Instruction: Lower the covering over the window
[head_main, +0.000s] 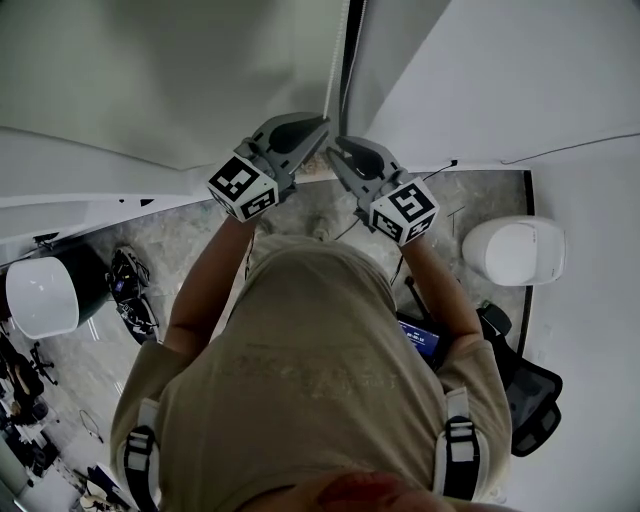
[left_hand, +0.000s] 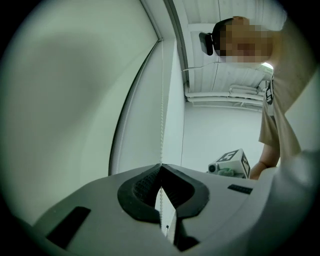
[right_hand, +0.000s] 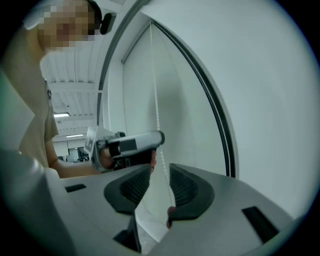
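Observation:
A white bead chain (left_hand: 161, 100) hangs beside the pale window covering (left_hand: 75, 90). In the left gripper view my left gripper (left_hand: 160, 166) is shut on this chain, the dark pads meeting at the tips with the beads pinched between them. In the right gripper view the bead chain (right_hand: 153, 90) runs down between the jaws of my right gripper (right_hand: 160, 167), which stand open and apart from it. The left gripper (right_hand: 159, 138) holds the chain just above. In the head view both grippers, left (head_main: 322, 128) and right (head_main: 336, 150), meet tip to tip at the chain (head_main: 334, 70).
A dark window frame (right_hand: 215, 110) runs next to the chain. Below, a white sill (head_main: 100, 190) crosses the view. On the stone floor stand two white rounded seats (head_main: 515, 250) (head_main: 40, 295) and a black office chair (head_main: 530, 395).

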